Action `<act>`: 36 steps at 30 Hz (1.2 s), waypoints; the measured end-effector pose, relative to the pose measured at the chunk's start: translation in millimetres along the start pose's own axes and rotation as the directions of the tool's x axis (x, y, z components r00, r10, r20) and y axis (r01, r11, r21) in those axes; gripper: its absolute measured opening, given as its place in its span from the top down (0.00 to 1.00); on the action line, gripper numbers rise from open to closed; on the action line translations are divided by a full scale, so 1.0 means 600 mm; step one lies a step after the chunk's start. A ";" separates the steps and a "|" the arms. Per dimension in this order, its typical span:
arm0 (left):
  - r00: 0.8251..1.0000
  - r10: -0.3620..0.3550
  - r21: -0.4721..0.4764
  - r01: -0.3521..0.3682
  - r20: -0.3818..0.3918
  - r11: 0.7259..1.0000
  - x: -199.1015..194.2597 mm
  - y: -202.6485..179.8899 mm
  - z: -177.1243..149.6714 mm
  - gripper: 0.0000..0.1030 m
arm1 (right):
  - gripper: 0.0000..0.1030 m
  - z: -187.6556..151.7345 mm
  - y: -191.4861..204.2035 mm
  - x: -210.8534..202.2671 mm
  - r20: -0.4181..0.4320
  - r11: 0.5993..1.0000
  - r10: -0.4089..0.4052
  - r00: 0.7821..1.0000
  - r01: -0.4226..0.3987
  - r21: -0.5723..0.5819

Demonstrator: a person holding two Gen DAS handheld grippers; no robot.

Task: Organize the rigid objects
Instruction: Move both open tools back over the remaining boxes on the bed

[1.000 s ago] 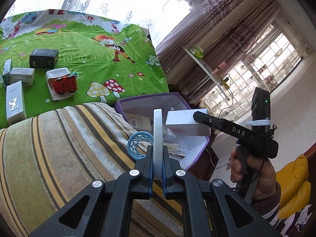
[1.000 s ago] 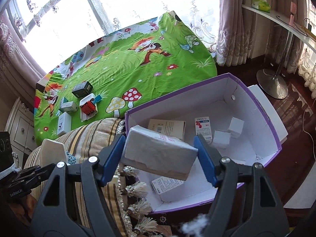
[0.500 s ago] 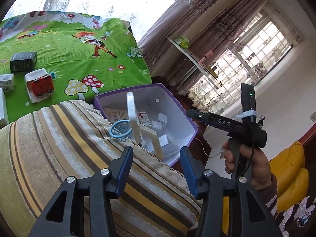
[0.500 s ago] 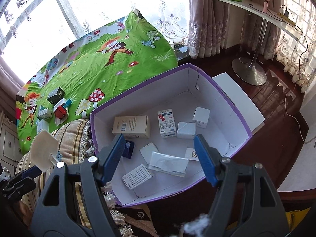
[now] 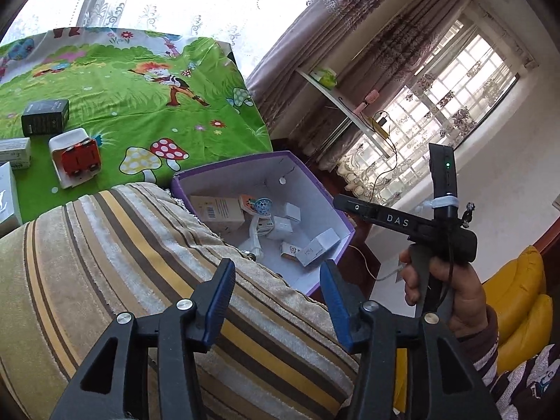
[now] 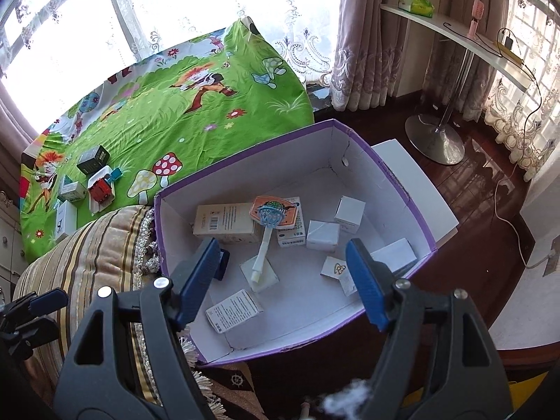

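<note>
A purple box (image 6: 245, 154) with a white inside sits on the floor beside a striped cushion (image 6: 98, 245). In it lie several small cartons and a toy basketball hoop (image 6: 271, 215) on a white stem and base. My right gripper (image 6: 281, 245) hangs above the box, its jaws opening with nothing between them. A white carton (image 6: 395, 252) lies against the box's right wall. My left gripper (image 5: 276, 269) stands open and empty over the cushion, pointing at the purple box (image 5: 245, 162), where the hoop (image 5: 260, 206) shows. A hand (image 5: 444, 280) holds the right gripper at the right.
On the green cartoon cloth (image 5: 140, 105) lie a black box (image 5: 44, 117), a red toy in a white tray (image 5: 78, 161) and white cartons (image 5: 14, 148). A shelf stand's metal base (image 6: 434, 136) is on the dark floor behind the box. A yellow seat (image 5: 518, 297) is at right.
My left gripper opened and let go of the toy hoop, which now lies in the purple box. The right gripper dropped its white carton into the box and is now empty.
</note>
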State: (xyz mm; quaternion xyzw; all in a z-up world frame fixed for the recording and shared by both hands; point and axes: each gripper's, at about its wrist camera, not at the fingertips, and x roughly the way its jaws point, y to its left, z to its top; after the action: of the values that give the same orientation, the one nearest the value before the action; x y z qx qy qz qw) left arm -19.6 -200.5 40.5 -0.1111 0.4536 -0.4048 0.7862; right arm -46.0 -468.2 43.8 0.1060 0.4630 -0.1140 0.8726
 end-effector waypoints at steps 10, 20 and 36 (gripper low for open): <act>0.981 0.165 -0.114 -0.154 0.099 0.982 -0.067 0.072 0.006 0.49 | 0.21 -0.004 0.048 0.004 0.000 0.997 0.019 1.000 -0.019 -0.081; 0.938 0.308 -0.289 -0.255 0.157 0.923 -0.143 0.171 -0.002 0.45 | 0.20 -0.006 0.121 0.020 -0.033 0.982 0.066 0.997 -0.071 -0.175; 0.897 0.414 -0.352 -0.341 0.154 0.872 -0.206 0.247 -0.008 0.45 | 0.20 0.020 0.265 0.039 -0.081 0.932 0.191 0.978 -0.206 -0.297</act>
State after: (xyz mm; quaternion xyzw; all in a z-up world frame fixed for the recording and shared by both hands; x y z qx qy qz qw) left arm 23.8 -12.7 34.6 -0.1891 0.4338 -0.1493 0.8682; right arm 23.6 -322.8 43.8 0.0198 0.4838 0.0498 0.8735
